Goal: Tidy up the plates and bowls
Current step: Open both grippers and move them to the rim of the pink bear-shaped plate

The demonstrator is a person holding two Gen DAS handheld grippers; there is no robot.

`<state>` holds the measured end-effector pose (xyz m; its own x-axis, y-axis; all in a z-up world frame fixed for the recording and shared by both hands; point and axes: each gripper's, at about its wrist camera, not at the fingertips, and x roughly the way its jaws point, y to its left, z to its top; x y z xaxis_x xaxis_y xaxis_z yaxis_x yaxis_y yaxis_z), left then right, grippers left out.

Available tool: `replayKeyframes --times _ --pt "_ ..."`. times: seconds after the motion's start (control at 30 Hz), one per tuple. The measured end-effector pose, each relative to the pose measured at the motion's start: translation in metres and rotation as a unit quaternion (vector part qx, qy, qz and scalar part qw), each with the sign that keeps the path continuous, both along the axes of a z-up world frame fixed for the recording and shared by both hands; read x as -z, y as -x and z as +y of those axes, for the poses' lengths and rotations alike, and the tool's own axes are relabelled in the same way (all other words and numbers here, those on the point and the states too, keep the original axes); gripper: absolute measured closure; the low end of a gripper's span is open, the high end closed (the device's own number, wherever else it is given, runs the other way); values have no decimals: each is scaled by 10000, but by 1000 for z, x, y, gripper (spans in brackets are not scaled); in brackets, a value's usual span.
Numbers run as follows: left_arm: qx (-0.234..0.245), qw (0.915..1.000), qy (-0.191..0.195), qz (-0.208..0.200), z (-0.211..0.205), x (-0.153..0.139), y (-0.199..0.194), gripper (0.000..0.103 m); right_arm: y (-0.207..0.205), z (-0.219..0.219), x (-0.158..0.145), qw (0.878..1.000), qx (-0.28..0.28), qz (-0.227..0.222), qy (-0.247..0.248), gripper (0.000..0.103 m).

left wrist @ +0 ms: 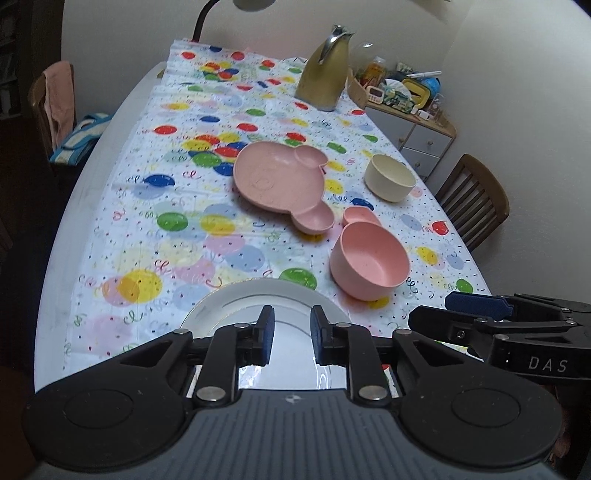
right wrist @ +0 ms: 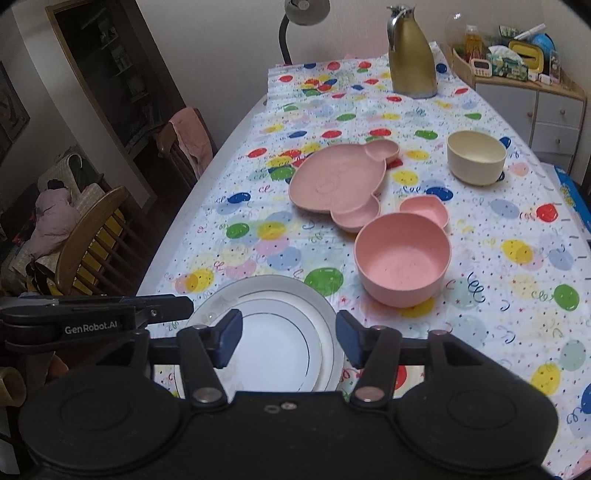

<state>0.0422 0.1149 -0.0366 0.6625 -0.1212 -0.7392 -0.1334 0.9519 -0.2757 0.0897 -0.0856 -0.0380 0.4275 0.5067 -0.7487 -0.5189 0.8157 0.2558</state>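
Left hand-held gripper reads "GenRobot.AI"; right hand-held gripper reads "DAS".

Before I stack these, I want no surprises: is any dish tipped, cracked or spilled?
Nothing stands out. The white plates sit stacked flat near the table edge; the big pink bowl, small pink dish, bear-shaped plate and cream bowl all stand upright and empty. No cracks or spills show.

Tablecloth: balloon-printed, covering the table.
Gold jug: far end, upright.
Lamp: far, left of the jug.
Wooden chairs: left side; one right.
Cabinet: far right, cluttered top.
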Motion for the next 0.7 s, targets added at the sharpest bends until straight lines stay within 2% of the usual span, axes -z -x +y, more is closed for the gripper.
replayKeyframes --times 0.13,0.2,0.37,0.43,0.5,0.63,0.7 --pt "18 9999 -123 -119 -3 -9 -5 66 4 0 -11 9996 61 -266 66 33" --pt "-34 9996 -210 -190 -4 -14 -7 47 4 0 -16 9991 101 -392 104 27" --pt "-81 9991 -318 -279 -5 -21 -20 44 1 -1 -27 9974 224 -647 208 20" --pt "-91 9988 -372 -292 -5 -23 -26 42 -3 -1 -30 9965 289 -725 284 14" --pt "-120 9985 -428 -325 -5 -25 -32 34 -7 -1 -32 9953 349 -832 360 10" --pt "-196 9975 -566 -370 -3 -28 -47 29 -18 -1 -35 9940 385 -935 411 5" --pt "-258 9971 -635 -326 -2 -28 -57 23 -25 1 -35 9930 410 -1011 459 2"
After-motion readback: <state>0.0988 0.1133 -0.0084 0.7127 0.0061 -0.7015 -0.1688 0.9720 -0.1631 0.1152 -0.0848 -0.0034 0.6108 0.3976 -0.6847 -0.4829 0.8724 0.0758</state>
